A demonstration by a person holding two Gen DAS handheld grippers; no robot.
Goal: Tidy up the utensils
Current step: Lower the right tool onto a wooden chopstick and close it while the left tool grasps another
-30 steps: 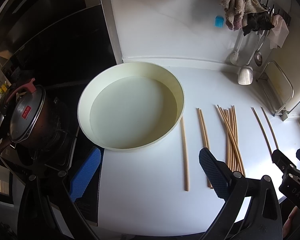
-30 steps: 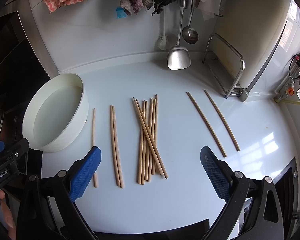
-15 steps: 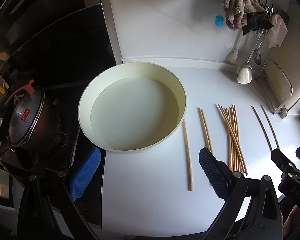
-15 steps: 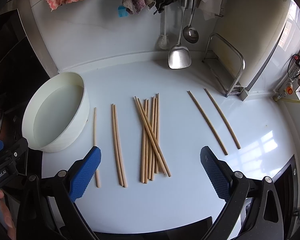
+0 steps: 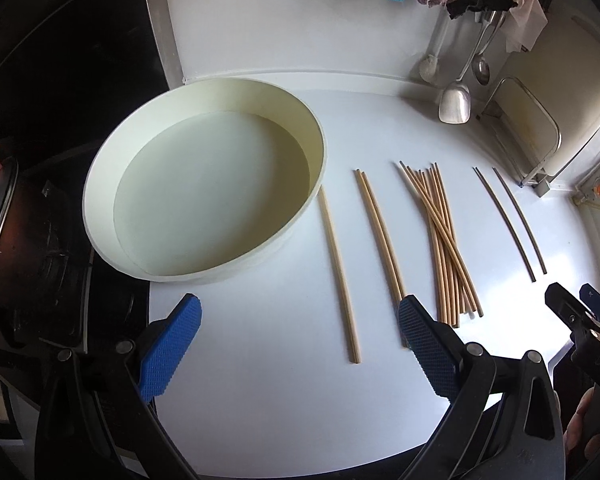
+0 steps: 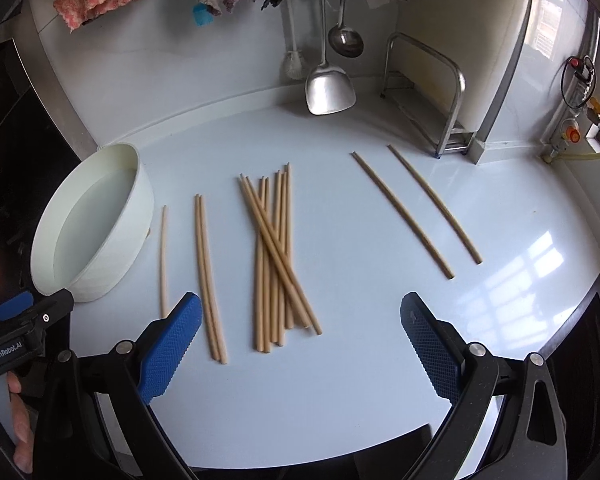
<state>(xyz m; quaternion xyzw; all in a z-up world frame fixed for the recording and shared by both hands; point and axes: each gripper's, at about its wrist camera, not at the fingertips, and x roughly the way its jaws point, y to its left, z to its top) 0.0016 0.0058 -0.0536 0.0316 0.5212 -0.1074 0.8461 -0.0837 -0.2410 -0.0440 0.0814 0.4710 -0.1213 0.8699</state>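
We hold the left gripper (image 5: 298, 346) and right gripper (image 6: 300, 346) spread wide and empty above the white counter (image 6: 360, 360); chopsticks (image 6: 276, 256) lie in separated groups beside the round basin (image 5: 204, 184)

basin (image 5: 204, 216) left, chopsticks (image 6: 274, 256) right, on counter (image 6: 360, 360)

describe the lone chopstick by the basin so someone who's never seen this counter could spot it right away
Find the big round cream basin at the left end of the white counter. Just to its right lies one single chopstick, pointing away from the viewer. Unlike the touching pair next along and the crossed pile beyond, it lies entirely alone.
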